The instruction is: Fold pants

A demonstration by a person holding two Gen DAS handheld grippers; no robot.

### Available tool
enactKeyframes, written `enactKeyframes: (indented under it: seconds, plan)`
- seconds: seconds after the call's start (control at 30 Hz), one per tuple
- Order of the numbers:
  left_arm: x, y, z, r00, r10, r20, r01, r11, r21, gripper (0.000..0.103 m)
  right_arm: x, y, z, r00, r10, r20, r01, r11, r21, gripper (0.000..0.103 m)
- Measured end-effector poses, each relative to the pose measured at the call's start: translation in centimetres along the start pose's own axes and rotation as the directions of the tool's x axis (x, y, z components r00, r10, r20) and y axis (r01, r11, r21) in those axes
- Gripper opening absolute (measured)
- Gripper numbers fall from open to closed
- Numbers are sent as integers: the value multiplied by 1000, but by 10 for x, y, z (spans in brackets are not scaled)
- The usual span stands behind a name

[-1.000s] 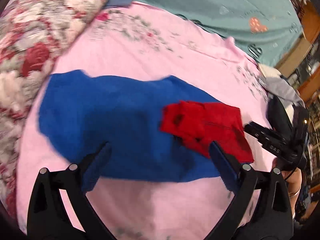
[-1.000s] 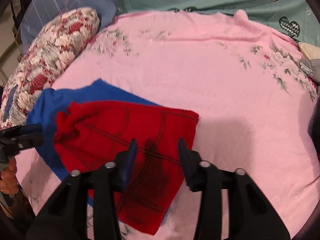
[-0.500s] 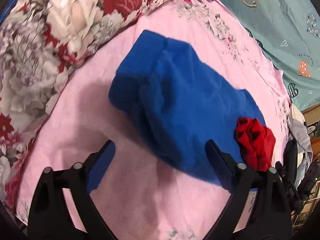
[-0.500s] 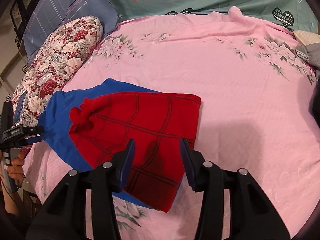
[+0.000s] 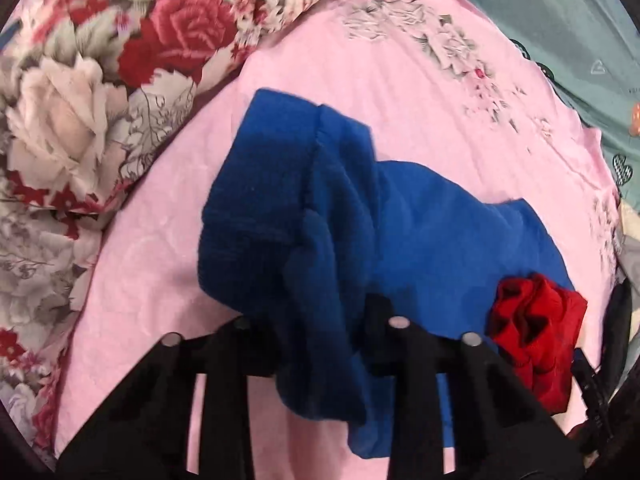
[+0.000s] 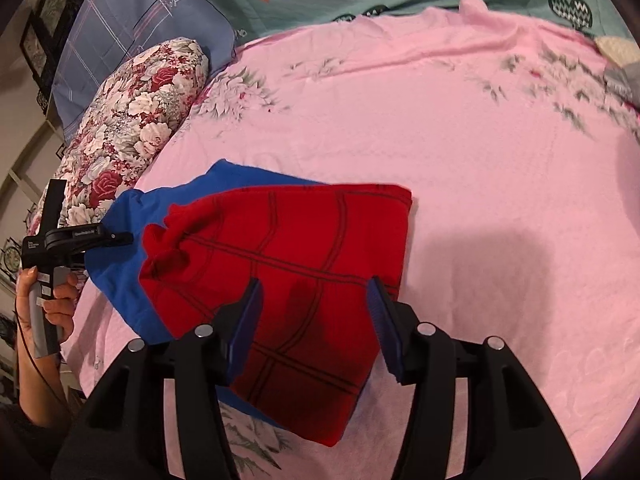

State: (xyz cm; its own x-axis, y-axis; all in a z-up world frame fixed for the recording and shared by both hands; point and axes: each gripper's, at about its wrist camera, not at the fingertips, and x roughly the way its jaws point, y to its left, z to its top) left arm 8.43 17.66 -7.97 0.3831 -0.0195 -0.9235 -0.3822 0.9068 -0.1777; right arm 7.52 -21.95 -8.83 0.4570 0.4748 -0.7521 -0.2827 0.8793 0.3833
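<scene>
Rig appearance: two handheld black two-finger grippers, both alike.

Right gripper [image 6: 314,316]: matte black forked frame, a round silver screw head on each link, four in all; fingers [image 6: 386,330] faced with dark blue ribbed pads. Left gripper [image 5: 320,334]: same black frame and silver screws in its own wrist view; seen from the right wrist view [image 6: 76,236], black body with small white lettering, too small to read, a grey grip with a white label, and a thin dark cable running down beside the person's hand [image 6: 56,304].
</scene>
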Motion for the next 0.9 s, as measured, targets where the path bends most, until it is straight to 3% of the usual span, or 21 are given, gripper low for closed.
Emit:
enactKeyframes:
  seconds: [0.1, 0.17, 0.27, 0.37, 0.43, 0.5, 0.53, 0.57, 0.6, 0.7, 0.8, 0.9]
  plan:
    - [-26, -27, -10, 990, 111, 87, -119, 989, 89, 20, 0, -1, -1, 1000, 5, 10, -5, 1000, -12, 55]
    - [-49, -48, -16, 977, 121, 173, -148, 977, 154, 20, -1, -4, -1, 1000, 17, 16, -17, 1000, -8, 55]
    - [-87, -85, -23, 969, 8, 247, -74, 962, 262, 20, -1, -8, -3, 1000, 17, 22, -17, 1000, -4, 55]
    - [-113, -133, -43, 956, -106, 274, -22, 904, 426, 21, -4, -11, -4, 999, 29, 27, -29, 1000, 7, 55]
    - [-107, -163, -55, 959, -146, 242, 3, 860, 510, 28, -10, -13, -4, 999, 28, 40, -28, 1000, 10, 55]
    - [-87, -191, -74, 971, -114, 211, -32, 811, 585, 52, -15, -17, -6, 998, 32, 52, -33, 999, 23, 55]
    - [-74, -201, -80, 977, -104, 184, -31, 788, 615, 60, -18, -20, -7, 998, 34, 56, -36, 999, 35, 55]
    - [-59, -210, -85, 986, -105, 132, -4, 767, 642, 76, -19, -22, -7, 998, 35, 59, -37, 998, 45, 55]
    - [-42, -219, -93, 992, -122, 42, 62, 739, 671, 78, -21, -26, -9, 998, 31, 60, -34, 998, 58, 55]
    - [-34, -227, -114, 986, -158, -48, 143, 673, 726, 89, -21, -36, -11, 999, -10, 47, 5, 994, 107, 60]
    - [-52, -216, -116, 962, -254, -94, 241, 643, 727, 89, -24, -43, -12, 999, -28, 41, 22, 990, 139, 64]
    - [-83, -192, -104, 933, -351, -82, 307, 655, 690, 99, -31, -43, -11, 998, -31, 56, 23, 990, 142, 67]
